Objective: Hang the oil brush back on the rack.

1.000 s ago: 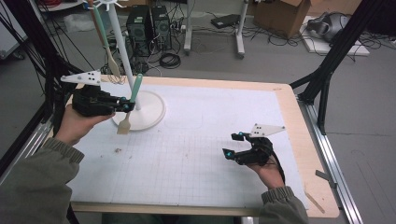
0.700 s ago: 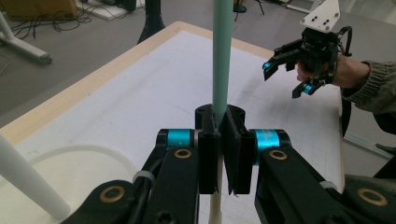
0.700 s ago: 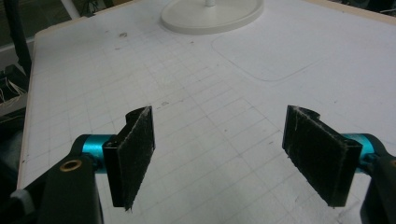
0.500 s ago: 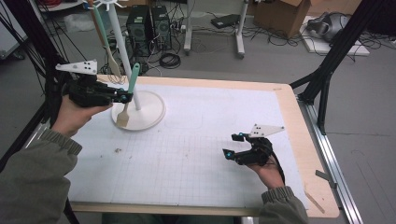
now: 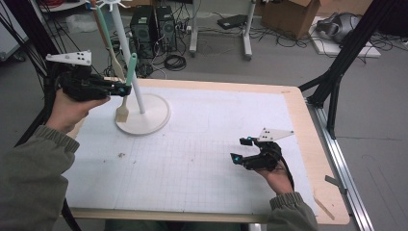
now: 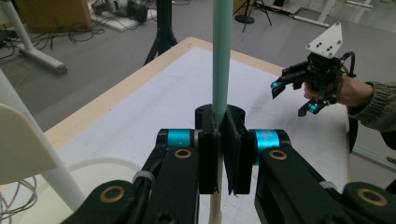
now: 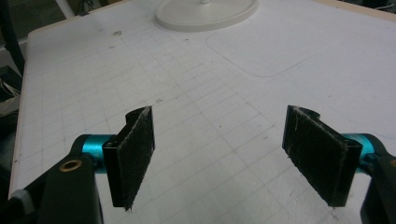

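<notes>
Nearest, our right gripper (image 5: 243, 151) rests low over the white mat (image 5: 192, 159), jaws spread with nothing between. Farther off, our left gripper (image 5: 126, 89) pinches the mint-handled spatula (image 5: 130, 70), held above the stand's round base (image 5: 149, 118); its blade is partly hidden behind the jaws, and the stand's top is cut off.

Even, soft indoor light from above; no hard glare. Faint shadows on white table (image 5: 202, 159) under stand base (image 5: 143, 115). High view slightly soft, low detail. Left tool (image 6: 219, 154) close-up blurred at bottom edge; background there mildly soft. Right tool (image 7: 231, 154) pads sharp, fuzzy texture visible.
</notes>
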Motion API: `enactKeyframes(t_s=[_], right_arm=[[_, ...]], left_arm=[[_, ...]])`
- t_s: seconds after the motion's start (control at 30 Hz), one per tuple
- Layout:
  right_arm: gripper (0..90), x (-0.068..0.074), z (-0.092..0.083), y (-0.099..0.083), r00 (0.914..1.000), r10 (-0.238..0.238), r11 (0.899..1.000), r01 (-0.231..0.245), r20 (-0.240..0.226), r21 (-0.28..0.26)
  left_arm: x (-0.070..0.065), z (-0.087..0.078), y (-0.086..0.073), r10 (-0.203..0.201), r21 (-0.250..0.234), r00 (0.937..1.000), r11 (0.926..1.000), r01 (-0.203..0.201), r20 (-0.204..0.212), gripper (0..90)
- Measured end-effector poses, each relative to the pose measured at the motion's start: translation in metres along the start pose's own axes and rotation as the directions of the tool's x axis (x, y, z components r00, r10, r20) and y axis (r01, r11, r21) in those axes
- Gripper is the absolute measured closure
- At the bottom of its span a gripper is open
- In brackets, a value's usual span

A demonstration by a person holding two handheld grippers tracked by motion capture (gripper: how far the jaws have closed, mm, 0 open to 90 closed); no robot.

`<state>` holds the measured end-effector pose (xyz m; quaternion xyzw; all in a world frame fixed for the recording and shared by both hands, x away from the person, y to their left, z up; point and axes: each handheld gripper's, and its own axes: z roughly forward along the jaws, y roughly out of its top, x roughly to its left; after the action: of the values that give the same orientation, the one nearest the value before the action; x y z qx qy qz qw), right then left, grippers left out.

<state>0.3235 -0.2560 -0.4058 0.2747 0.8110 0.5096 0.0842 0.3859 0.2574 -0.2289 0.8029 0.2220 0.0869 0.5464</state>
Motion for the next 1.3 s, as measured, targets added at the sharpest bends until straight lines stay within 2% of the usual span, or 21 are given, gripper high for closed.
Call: enactKeyframes(t_s=[0.53,0.97,1.3], right_arm=[[24.4,-0.002,-0.001,-0.002,1.0,0.005,1.0,-0.005,0.006,-0.005],[24.4,-0.004,-0.002,-0.002,0.9999,0.009,1.0,-0.009,0.012,-0.011],[24.4,-0.004,-0.003,-0.002,0.9998,0.01,1.0,-0.01,0.014,-0.013]], left_arm=[[0.01,-0.016,0.022,-0.002,-0.034,0.9996,0.9994,0.001,-0.027,84.4],[0.02,-0.027,0.037,-0.021,-0.052,0.9986,0.9985,0.019,-0.048,84.4],[0.028,-0.032,0.055,-0.037,-0.058,0.9976,0.9977,0.034,-0.058,84.4]])
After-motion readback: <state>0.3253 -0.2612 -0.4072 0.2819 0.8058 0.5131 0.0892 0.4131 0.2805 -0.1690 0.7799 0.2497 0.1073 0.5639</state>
